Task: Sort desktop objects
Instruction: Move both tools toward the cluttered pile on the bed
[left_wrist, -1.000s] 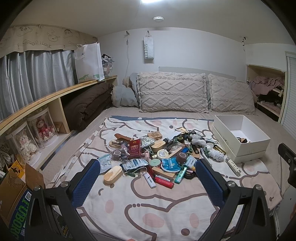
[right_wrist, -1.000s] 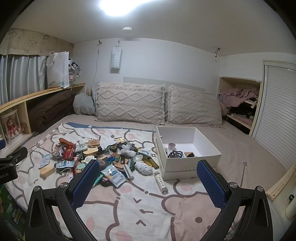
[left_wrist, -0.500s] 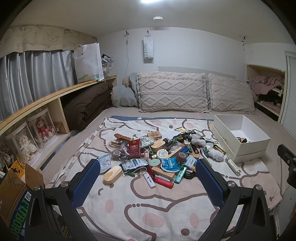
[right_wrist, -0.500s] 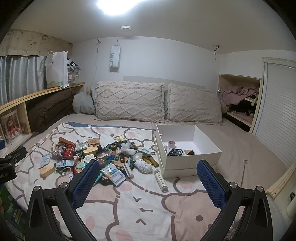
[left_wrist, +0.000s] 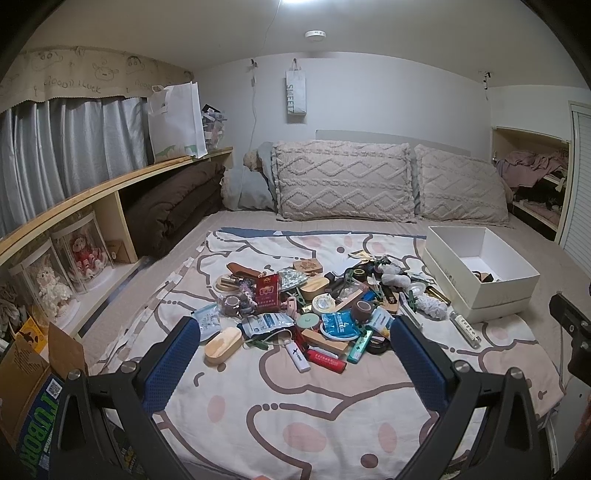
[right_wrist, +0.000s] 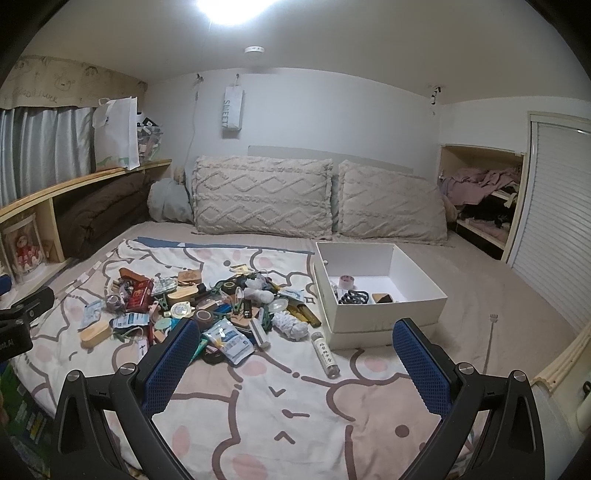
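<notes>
Bedroom, cartoon-print blanket (right_wrist: 295, 387): clutter heap (left_wrist: 314, 314) mid-blanket, white cardboard box (right_wrist: 413, 308) near right edge holds few items; left gripper (left_wrist: 295, 362), right gripper (right_wrist: 291, 362) wide open, empty.

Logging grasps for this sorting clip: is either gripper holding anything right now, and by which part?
Nothing is held. The left gripper and right gripper both hang open, jaws wide apart, above the blanket.

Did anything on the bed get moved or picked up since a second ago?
No. Only the right gripper tipped its view a little; it and the left gripper are open and empty as before. The pile of small things and the white box have not moved.
</notes>
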